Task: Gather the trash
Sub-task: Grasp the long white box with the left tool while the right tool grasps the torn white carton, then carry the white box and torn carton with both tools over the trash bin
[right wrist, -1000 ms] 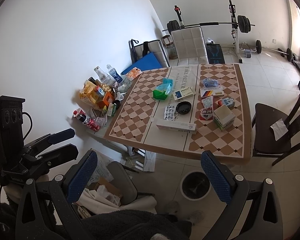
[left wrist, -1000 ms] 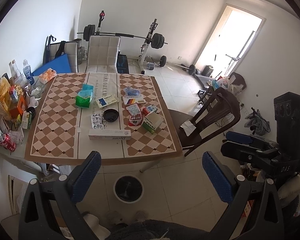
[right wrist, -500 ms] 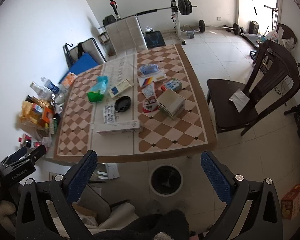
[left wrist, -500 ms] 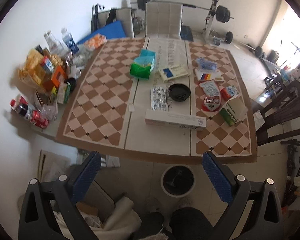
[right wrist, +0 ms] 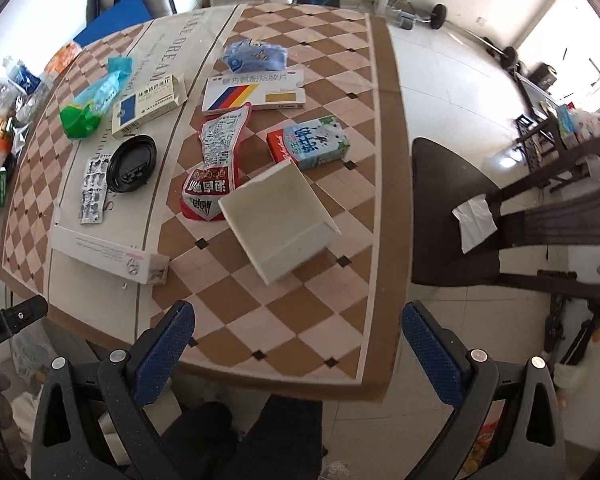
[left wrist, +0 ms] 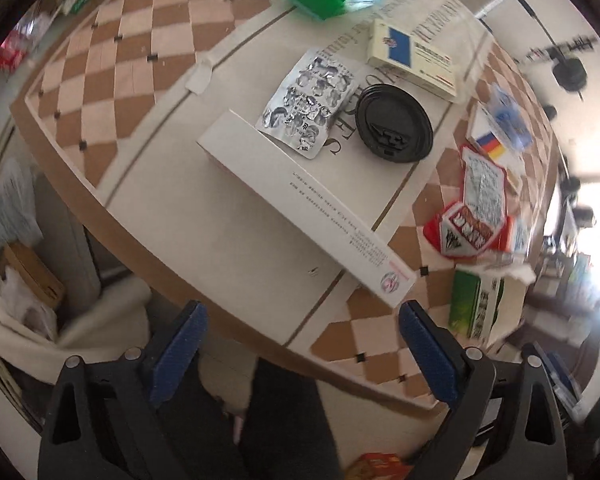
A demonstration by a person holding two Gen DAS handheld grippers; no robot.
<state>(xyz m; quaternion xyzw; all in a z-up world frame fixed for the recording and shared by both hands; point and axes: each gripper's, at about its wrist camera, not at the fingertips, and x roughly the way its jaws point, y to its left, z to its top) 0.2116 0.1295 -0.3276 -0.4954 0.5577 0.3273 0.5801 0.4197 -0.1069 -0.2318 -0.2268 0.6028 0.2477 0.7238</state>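
Both grippers, the left gripper [left wrist: 300,332] and right gripper [right wrist: 296,332], have swung in low over the table [right wrist: 300,320], jaws spread wide and empty. The long white box [left wrist: 300,204] lies nearest the left, so picking looks imminent; nothing is collected yet.

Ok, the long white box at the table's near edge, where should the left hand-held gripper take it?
Grip the long white box across its narrow width near the middle, coming down from above. It lies flat, long and slim, so only the short dimension fits between the open left hand-held gripper. Avoid the far end, where the blister pack overlaps.
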